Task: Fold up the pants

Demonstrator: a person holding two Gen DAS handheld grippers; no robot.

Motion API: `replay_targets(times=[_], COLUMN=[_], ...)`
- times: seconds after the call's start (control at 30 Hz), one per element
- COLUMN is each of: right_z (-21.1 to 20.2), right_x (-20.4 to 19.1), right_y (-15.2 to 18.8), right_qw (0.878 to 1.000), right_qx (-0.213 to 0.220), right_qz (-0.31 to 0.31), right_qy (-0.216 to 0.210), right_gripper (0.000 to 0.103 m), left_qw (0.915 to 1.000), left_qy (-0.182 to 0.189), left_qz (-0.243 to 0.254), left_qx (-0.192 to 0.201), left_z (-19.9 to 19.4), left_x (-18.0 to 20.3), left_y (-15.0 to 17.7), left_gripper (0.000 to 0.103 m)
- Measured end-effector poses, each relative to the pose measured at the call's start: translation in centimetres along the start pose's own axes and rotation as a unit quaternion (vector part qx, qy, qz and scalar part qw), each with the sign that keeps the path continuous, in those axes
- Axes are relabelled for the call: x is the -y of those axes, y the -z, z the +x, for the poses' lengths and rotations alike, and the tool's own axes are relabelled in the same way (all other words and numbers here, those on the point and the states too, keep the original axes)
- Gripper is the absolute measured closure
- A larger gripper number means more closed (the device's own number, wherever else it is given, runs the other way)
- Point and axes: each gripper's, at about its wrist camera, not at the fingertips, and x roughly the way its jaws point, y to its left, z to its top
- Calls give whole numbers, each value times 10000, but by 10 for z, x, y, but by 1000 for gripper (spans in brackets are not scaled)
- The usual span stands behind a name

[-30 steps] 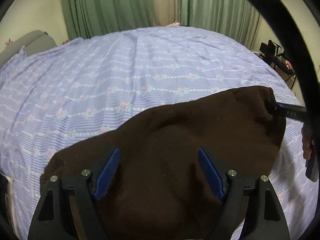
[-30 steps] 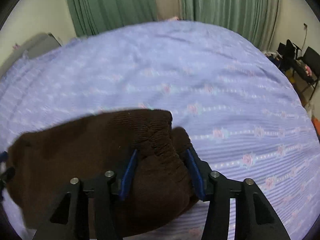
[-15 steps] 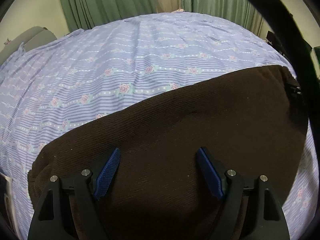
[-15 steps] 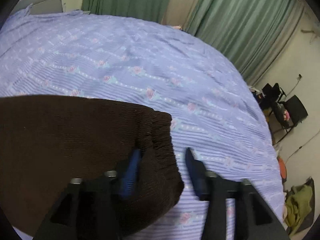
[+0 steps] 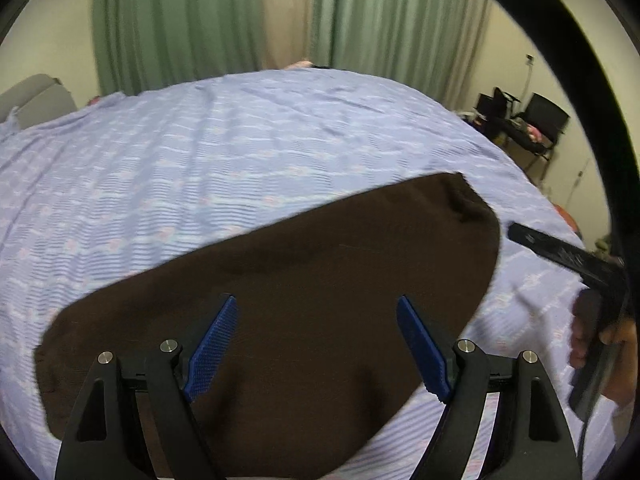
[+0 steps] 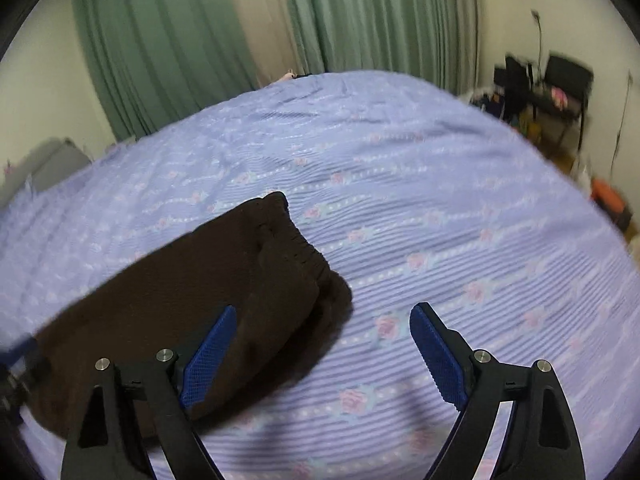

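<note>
The dark brown pants (image 5: pixel 304 292) lie folded flat on the bed, with the gathered elastic waistband (image 6: pixel 296 240) at their right end. My left gripper (image 5: pixel 316 344) is open above the pants and holds nothing. My right gripper (image 6: pixel 320 354) is open and empty, just right of the waistband end; its left finger (image 6: pixel 208 354) is over the cloth, its right finger (image 6: pixel 438 358) over bare sheet. The right gripper also shows in the left wrist view (image 5: pixel 568 256), off the pants' right edge.
The bed is covered by a lilac striped sheet with pink roses (image 6: pixel 460 216). Green curtains (image 5: pixel 180 24) hang behind it. A grey headboard (image 5: pixel 36 98) is at the far left. Black chairs with clutter (image 6: pixel 552 84) stand past the bed's right side.
My right gripper has opened and let go of the waistband, then drawn back to the right. The pants have settled flat on the sheet. My left gripper stays open and has lifted back a little.
</note>
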Motion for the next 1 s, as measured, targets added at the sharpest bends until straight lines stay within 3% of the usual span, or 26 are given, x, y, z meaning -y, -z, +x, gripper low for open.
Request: replay_targets(times=[0.17, 0.27, 0.5, 0.7, 0.77, 0.8, 0.87, 0.93, 1.0], right_z=[30, 53, 93, 112, 115, 117, 123, 118, 98], right_x=[27, 39, 50, 56, 54, 53, 52, 54, 57], right_y=[-10, -13, 0, 9, 8, 8, 9, 8, 7], right_qw=[9913, 9830, 9680, 9546, 9518, 9485, 9386, 9369, 9350], right_qx=[-133, -293, -718, -768, -807, -854, -982, -1015, -784], right_qz=[1040, 1473, 1958, 2267, 2291, 2307, 2484, 2546, 2623], right_qy=[-793, -1054, -1396, -1776, -1873, -1993, -2184, -2169, -2255], right_gripper=[18, 24, 27, 27, 32, 43, 48, 57, 59], left_qw=[9998, 9998, 9999, 9998, 9997, 9996, 9994, 9993, 9994], left_qy=[149, 156, 101, 102, 106, 135, 151, 193, 234], left_qz=[53, -37, -23, -29, -39, -62, -89, -81, -45], left_qx=[-80, -80, -21, -148, -224, -259, -307, -308, -257], left_z=[19, 30, 49, 61, 64, 65, 67, 65, 62], left_x=[17, 19, 21, 23, 24, 24, 28, 30, 34], left_y=[2, -4, -18, -13, -11, -9, -7, -8, -12], left_gripper=[22, 22, 23, 27, 28, 28, 28, 30, 30])
